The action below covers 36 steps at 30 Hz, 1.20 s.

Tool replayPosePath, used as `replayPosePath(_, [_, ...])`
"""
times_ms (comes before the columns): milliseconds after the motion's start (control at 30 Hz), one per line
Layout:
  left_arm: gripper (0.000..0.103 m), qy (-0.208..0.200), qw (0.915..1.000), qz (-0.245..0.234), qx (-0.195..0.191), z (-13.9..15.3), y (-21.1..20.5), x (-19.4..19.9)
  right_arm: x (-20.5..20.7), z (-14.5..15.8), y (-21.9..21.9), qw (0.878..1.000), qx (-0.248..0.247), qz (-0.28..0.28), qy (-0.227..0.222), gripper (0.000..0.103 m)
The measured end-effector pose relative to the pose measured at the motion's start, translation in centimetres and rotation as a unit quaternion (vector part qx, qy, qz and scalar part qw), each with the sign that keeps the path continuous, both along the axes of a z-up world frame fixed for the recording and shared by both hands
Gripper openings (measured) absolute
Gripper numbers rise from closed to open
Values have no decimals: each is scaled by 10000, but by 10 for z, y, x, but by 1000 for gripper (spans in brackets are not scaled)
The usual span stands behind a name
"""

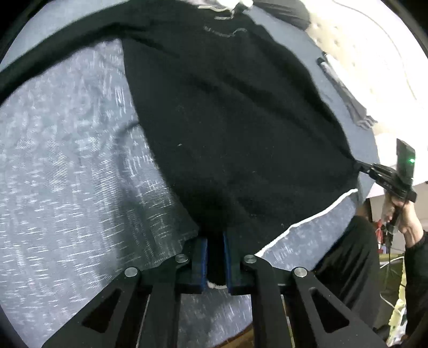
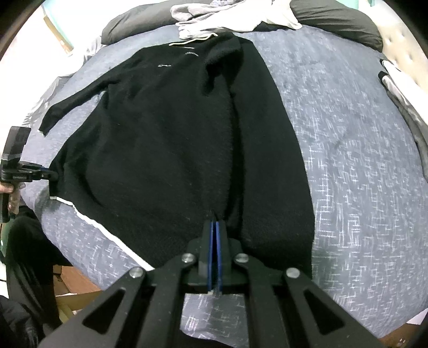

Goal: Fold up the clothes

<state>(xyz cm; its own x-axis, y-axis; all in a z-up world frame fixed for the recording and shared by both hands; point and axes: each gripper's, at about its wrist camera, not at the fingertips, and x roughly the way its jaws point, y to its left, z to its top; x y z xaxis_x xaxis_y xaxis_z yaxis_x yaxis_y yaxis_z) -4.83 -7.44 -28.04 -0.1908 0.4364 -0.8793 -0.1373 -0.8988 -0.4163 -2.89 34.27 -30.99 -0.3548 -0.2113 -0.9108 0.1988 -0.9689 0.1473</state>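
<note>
Sweater [image 2: 171,139]: black, spread flat on the bed, collar far, hem near; one sleeve lies out to the far left, the right side is folded in over the body.
Hem trim [image 2: 88,218]: thin white stripe along the near left edge.
Bed [image 2: 361,166]: blue-grey patterned cover under the sweater.
Left gripper [image 1: 215,257]: fingers close together, pinching the near left hem corner; black cloth fills the gap between the blue pads [image 1: 199,265].
Right gripper [image 2: 214,254]: fingers pressed together on the hem fold, near and right of centre.
Hand [image 1: 401,222]: person's right hand on the right gripper's handle, at the right edge of the left view.
Clothes pile [image 2: 227,18]: grey and white, beyond the collar at the far end.
Dark pillow [image 2: 339,26]: far right, by the pile.
</note>
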Motion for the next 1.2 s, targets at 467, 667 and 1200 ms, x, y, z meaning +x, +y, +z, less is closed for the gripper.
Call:
replayPosePath(467, [8, -41, 9995, -22, -320, -1, -37, 29, -2, 3, -19, 9986, -511, 113, -101, 4])
replayPosePath(667, [8, -9, 9995, -61, -325, -3, -29, 25, 5, 5, 22, 9905, -1236, -550, -251, 42])
replayPosePath(1200, [8, 156, 9986, -120, -486, 10, -15, 25, 4, -37, -10, 9918, -969, -326, -770, 6])
